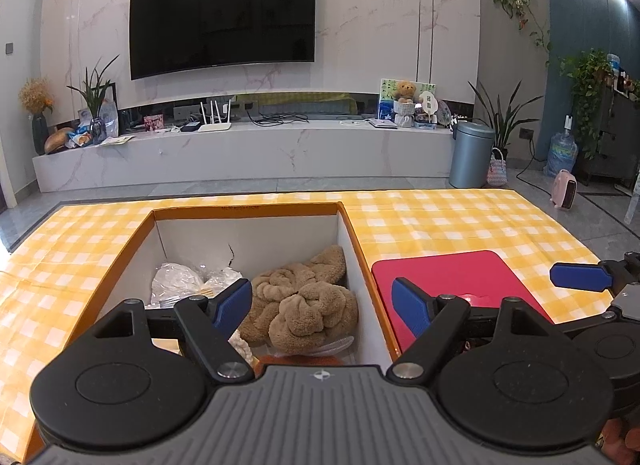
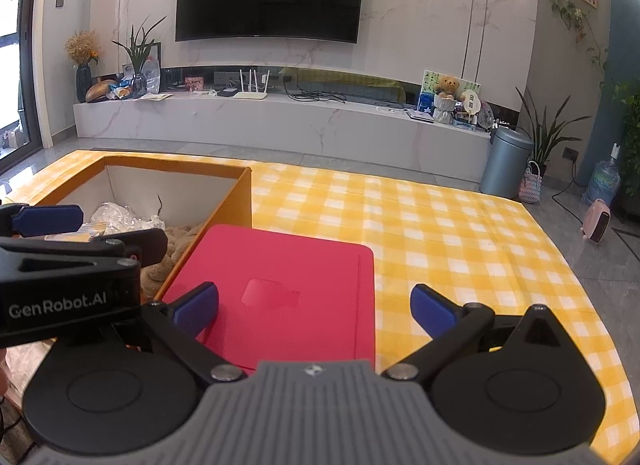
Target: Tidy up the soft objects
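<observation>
I'm holding the left tool (image 1: 322,305) released, its blue pads spread wide, hovering over the orange box (image 1: 360,249) on the checked table (image 1: 460,221). Brown plush towel (image 1: 308,305) is lying inside the box at 12 o'clock from the tool — crumpled plastic bags (image 1: 180,285) sitting at 10 o'clock. Right tool (image 2: 314,307) is hanging released too, empty, over the red mat (image 2: 280,265) — box just beside it at 9 o'clock.

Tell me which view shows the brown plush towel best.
Left wrist: the brown plush towel lies bunched in the orange box, nearly whole. The right wrist shows only a sliver behind the left gripper.
</observation>
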A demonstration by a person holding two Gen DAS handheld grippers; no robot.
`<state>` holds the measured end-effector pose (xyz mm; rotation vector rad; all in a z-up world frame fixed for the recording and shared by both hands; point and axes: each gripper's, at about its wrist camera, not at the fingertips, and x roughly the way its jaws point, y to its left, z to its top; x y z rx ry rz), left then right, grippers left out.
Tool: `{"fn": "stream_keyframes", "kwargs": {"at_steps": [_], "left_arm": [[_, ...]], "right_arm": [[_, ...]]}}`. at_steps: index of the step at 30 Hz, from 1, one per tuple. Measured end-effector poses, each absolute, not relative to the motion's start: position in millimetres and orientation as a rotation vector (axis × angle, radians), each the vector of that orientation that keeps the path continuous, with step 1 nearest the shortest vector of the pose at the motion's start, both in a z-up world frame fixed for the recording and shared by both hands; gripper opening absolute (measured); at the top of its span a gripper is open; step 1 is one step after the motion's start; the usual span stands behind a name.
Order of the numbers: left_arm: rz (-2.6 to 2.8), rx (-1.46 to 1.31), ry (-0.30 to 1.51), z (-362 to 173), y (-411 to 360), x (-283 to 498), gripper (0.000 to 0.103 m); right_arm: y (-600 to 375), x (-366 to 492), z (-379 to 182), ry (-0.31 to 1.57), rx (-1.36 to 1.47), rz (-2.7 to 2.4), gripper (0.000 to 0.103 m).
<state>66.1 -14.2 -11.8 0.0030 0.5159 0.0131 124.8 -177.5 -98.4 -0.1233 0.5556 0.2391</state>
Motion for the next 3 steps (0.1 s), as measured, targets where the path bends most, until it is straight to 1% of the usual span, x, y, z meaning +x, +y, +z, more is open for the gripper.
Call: {"fn": "stream_keyframes", "kwargs": {"at_steps": [3], "left_arm": [[0.013,0.001,0.518,-12.0,-14.2,66.2,0.093]], "right_arm": [[-177.3,125.4,-98.0,0.556,-0.121,0.239,0.1]]}}
